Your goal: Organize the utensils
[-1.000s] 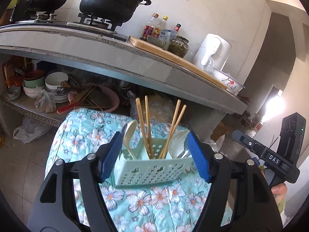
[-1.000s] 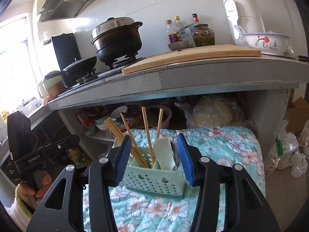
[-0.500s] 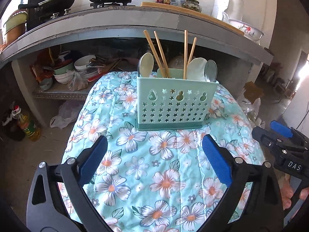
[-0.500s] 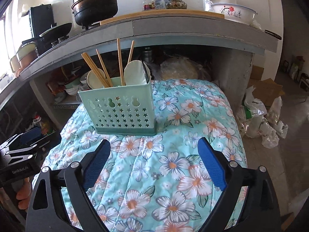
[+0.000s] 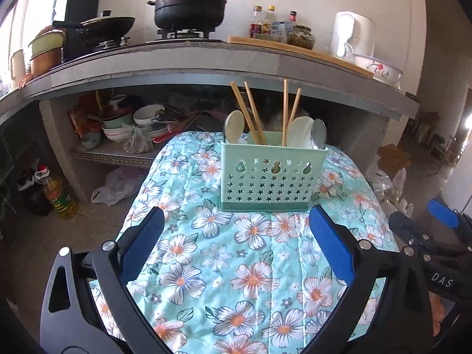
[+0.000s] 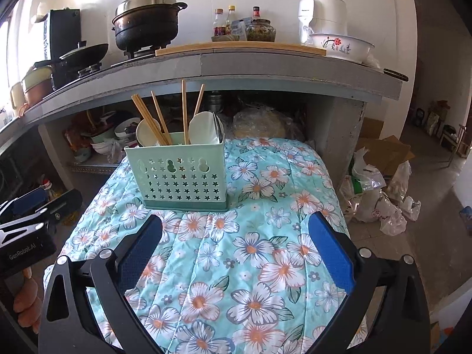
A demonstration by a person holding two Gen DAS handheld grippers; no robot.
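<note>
**Both grippers wide open, caddy standing loaded on the surface**

Your left gripper [image 5: 236, 247] sits at the bottom of its frame, jaws spread wide, nothing between the blue pads. Your right gripper [image 6: 236, 247] is the same: fully open, holding nothing. Both are over the floral cloth [image 5: 250, 265] covering the surface, with a stretch of cloth between the pads and the caddy.

The green utensil caddy [image 5: 273, 174] stands upright just above centre in the left view; in the right view the caddy [image 6: 180, 174] is left of centre. It rests on the cloth near its far edge.

Inside it: four wooden chopsticks [image 5: 284, 112] standing up, two leaning left and two near vertical. A white spoon [image 5: 234, 126] is at the left end, another white spoon [image 5: 299, 132] towards the right, and a metal spoon [image 5: 319, 134] at the far right. Which compartment each sits in is hard to tell from here.

Behind it, upper frame, is the kitchen counter [image 6: 265, 65] with a black pot [image 6: 146, 26] on the stove.
</note>
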